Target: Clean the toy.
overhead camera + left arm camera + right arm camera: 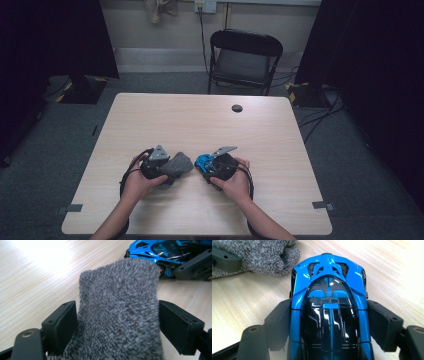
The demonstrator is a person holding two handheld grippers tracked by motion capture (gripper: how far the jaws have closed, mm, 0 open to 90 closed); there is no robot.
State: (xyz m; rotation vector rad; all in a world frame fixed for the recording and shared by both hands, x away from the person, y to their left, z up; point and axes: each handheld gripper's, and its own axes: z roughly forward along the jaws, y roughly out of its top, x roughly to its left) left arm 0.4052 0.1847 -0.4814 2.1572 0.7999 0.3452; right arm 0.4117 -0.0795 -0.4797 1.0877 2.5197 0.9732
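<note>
- Pointing straight ahead of the right gripper, the blue toy car lies with its long axis along the jaws, which clamp its two flanks; the end nearest the camera is cut off.
- Car: glossy blue body, black canopy with a blue centre stripe, resting on the table.
- Left gripper is clenched on a grey cloth; the fuzzy fabric stands up between the jaws, its lower part out of frame.
- Cloth hides part of the car beyond it.
- High view: both sit between the hands, just beside each other; details are too small to read.
</note>
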